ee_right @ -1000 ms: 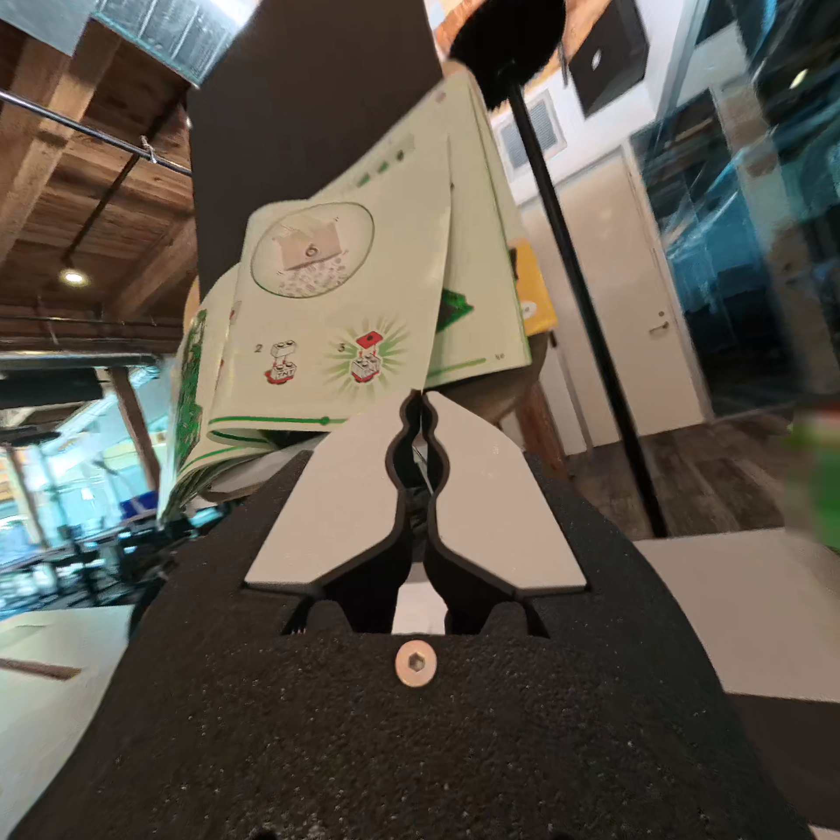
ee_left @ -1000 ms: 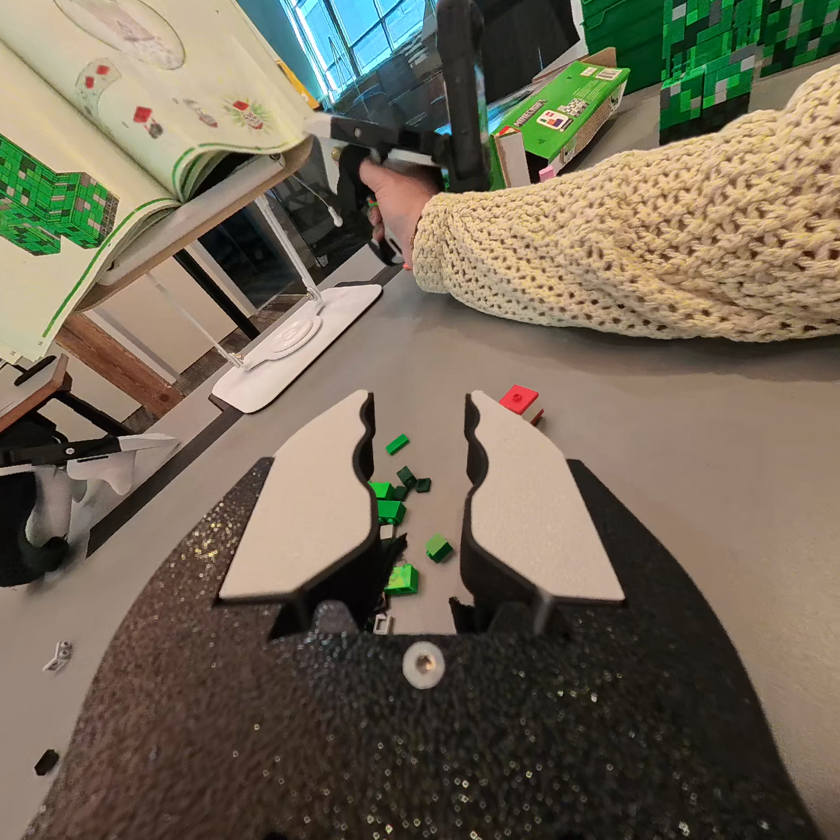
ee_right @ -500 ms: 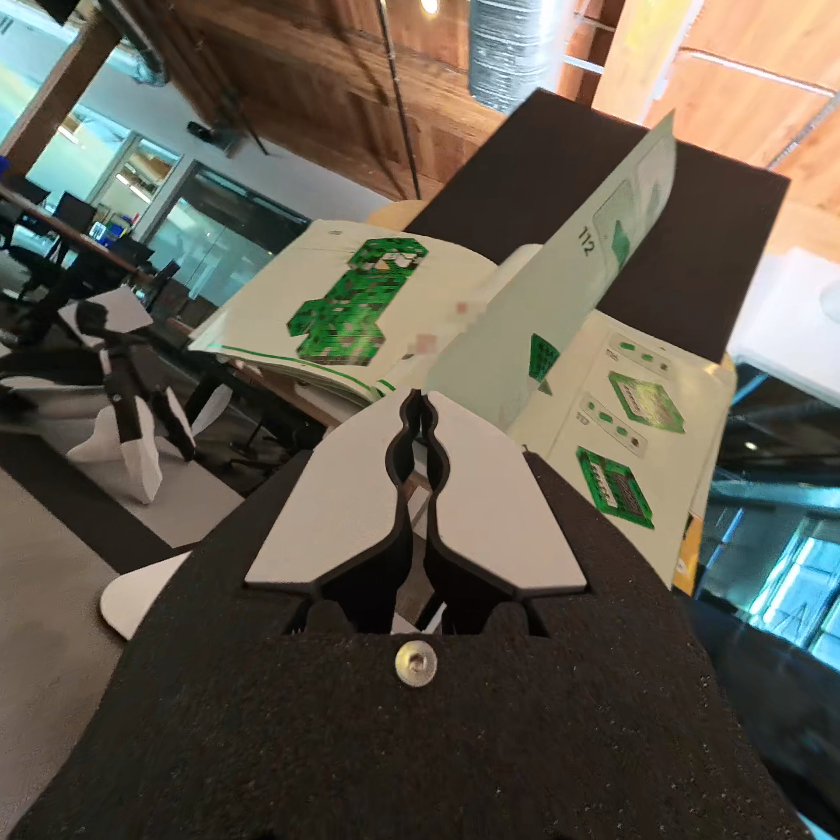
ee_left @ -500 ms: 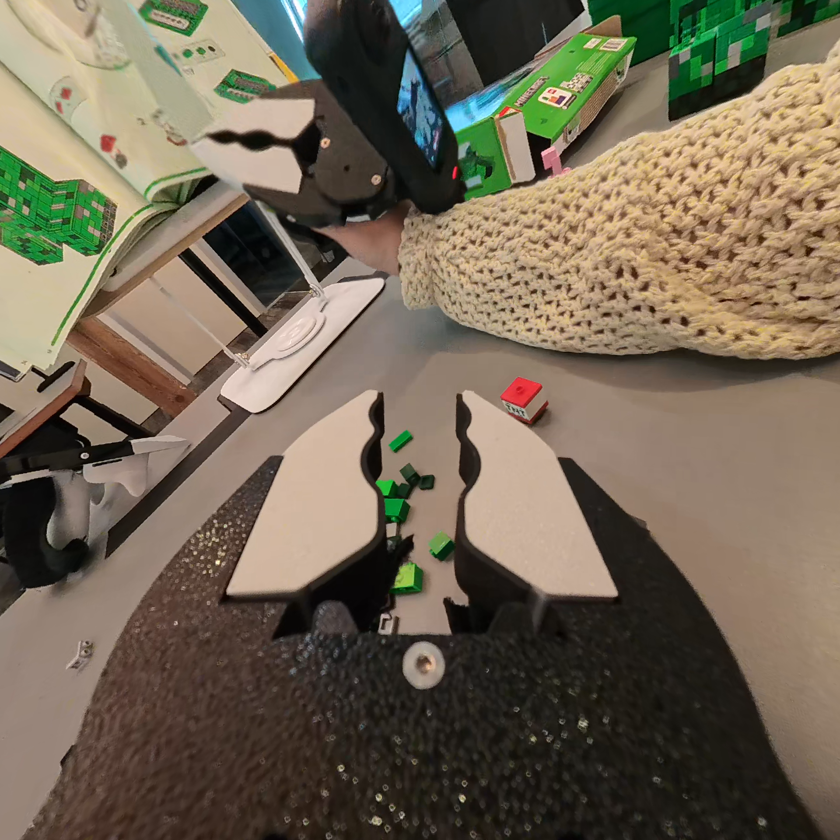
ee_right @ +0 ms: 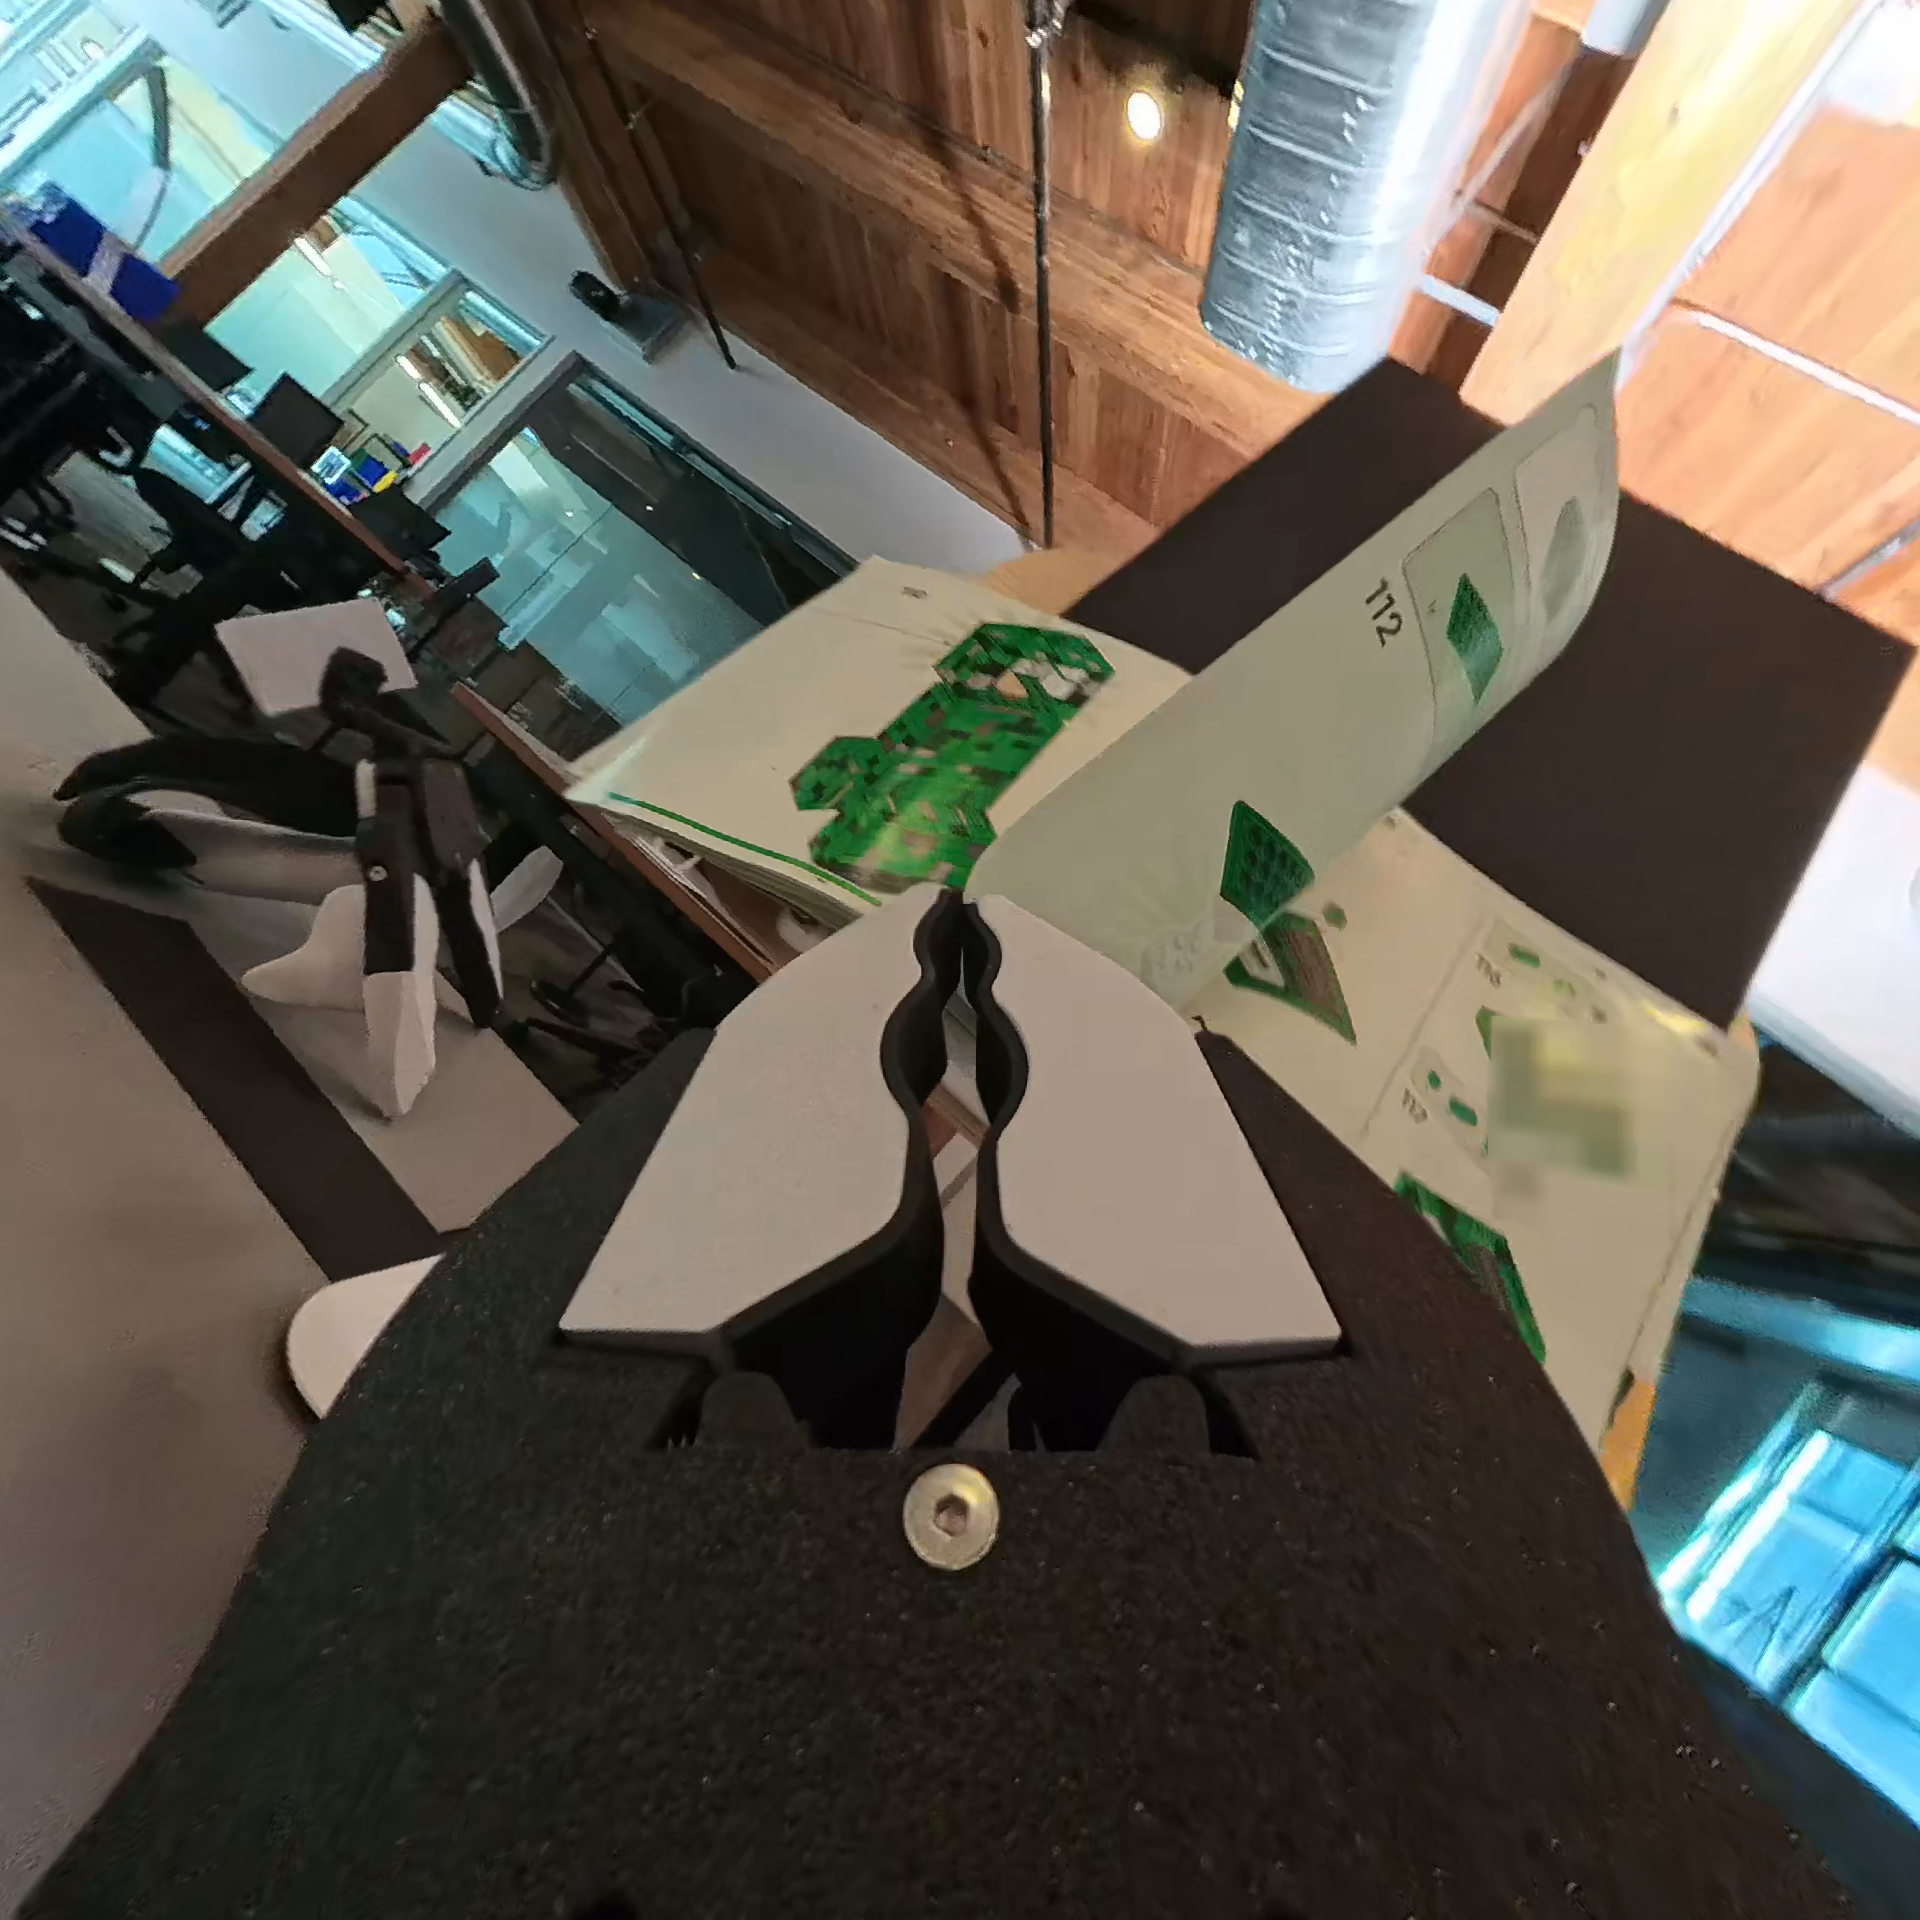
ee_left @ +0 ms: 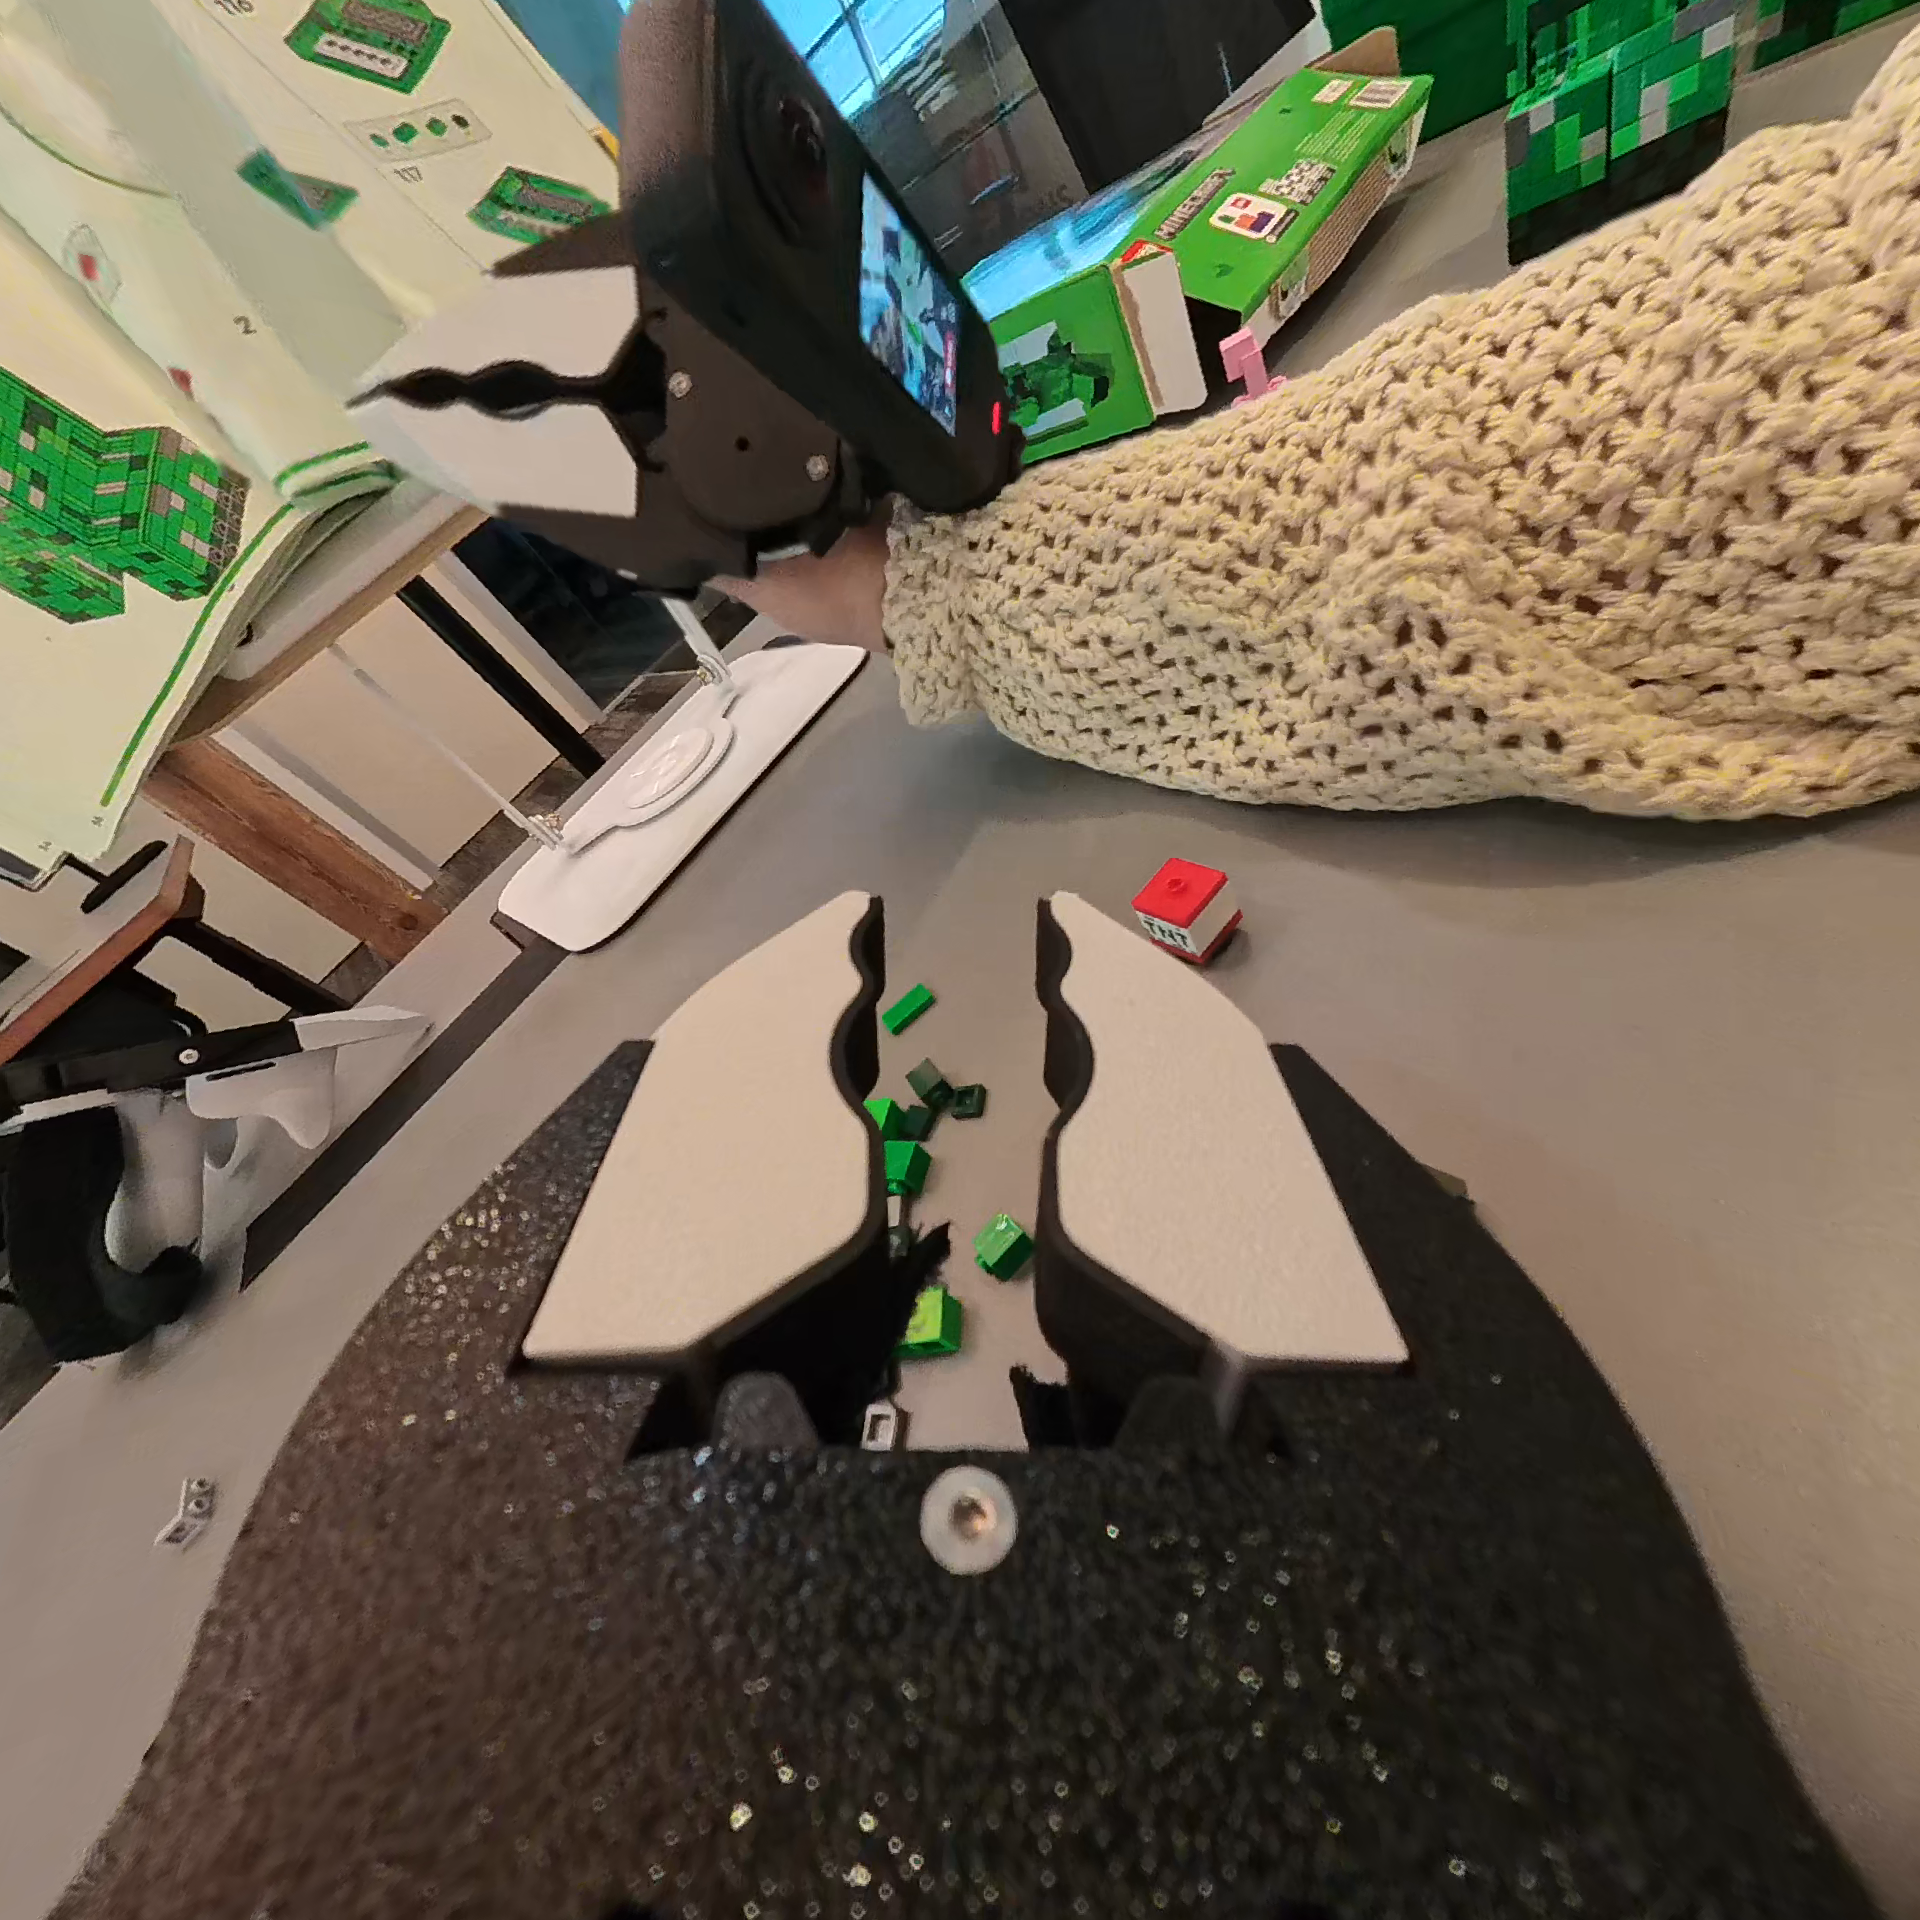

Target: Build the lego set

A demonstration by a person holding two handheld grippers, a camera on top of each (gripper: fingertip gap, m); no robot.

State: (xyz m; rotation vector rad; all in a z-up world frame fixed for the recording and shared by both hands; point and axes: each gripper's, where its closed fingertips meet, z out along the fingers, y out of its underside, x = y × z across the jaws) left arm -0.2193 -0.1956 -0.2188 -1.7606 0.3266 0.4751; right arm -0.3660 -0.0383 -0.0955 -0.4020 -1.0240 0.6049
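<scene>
Lying loose on the grey counter (ee_left: pixel 1558 1195): small green lego pieces (ee_left: pixel 920 1127), scattered between the spread fingers of the left tongs (ee_left: pixel 961 914), which hold nothing. Just beyond and right: one red-topped lego cube (ee_left: pixel 1184 906), apart from the green ones. Behind it: a cream knitted sleeve (ee_left: pixel 1455 540) resting across the counter. Farther back: open green box (ee_left: pixel 1195 239) on its side; part-built green block model (ee_left: pixel 1621 114). Raised at left: instruction booklet (ee_right: pixel 935 748) on a stand with a white base (ee_left: pixel 675 769). Right tongs (ee_right: pixel 956 920), pressed together on one lifted page (ee_right: pixel 1351 707) at its lower edge.
</scene>
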